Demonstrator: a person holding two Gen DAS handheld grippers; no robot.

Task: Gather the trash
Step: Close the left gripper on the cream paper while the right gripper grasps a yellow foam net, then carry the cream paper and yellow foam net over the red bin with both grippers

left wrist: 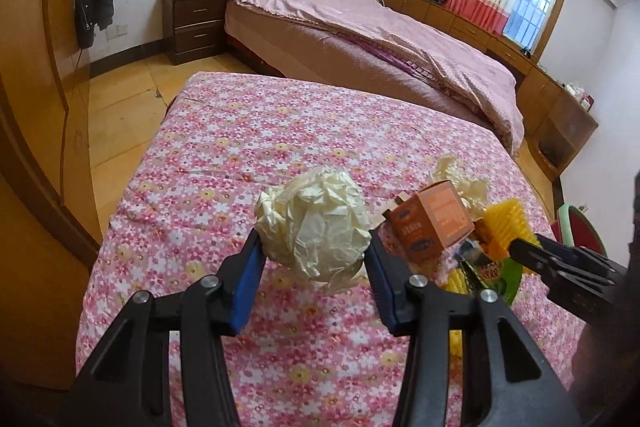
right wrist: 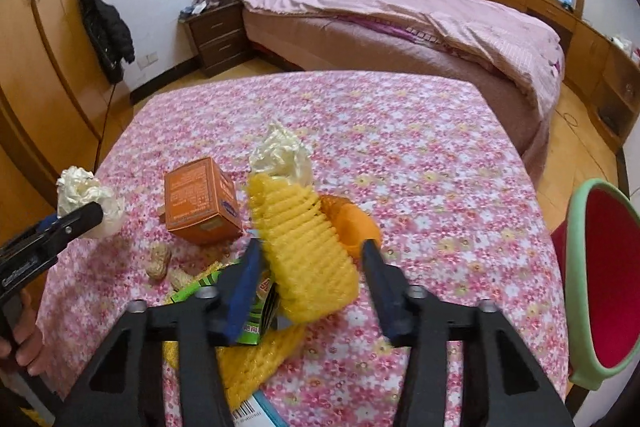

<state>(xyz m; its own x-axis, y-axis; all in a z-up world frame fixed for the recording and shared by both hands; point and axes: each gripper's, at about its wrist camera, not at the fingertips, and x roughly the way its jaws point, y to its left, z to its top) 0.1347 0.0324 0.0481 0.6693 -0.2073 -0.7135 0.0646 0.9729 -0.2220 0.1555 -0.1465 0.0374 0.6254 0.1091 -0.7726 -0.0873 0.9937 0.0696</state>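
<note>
Table (right wrist: 440,163) under a pink floral cloth is the landmark, everything below is placed off it. Bed (left wrist: 360,39) sits beyond its far edge, red chair (right wrist: 604,283) just off its right edge, wardrobe (left wrist: 36,107) off its left across a strip of floor. Far half and right side of the table look bare, so that's the free room for moving; the trash is bunched at the near middle

Orange box (right wrist: 202,203) lies tilted on the table, left of the pile centre. Yellow foam net (right wrist: 308,251) stands between the right gripper (right wrist: 310,251) fingers: the left pad touches it, the right one has a visible gap, so not clamped yet by my read, the jaws simply bracket it. Green packet (right wrist: 256,311) is under the net, touching it; orange peel (right wrist: 352,223) just behind. Loose paper wad (right wrist: 280,153) sits at the pile's far side

Left gripper (left wrist: 314,243) is clamped on a second paper ball (left wrist: 316,223), both pads pressed into its sides, carried clear above the table near its left edge, probably heading to a bin I can't see

Two peanuts (right wrist: 160,259) lie on the table in front of the box, smallest bits, easy to miss
</note>
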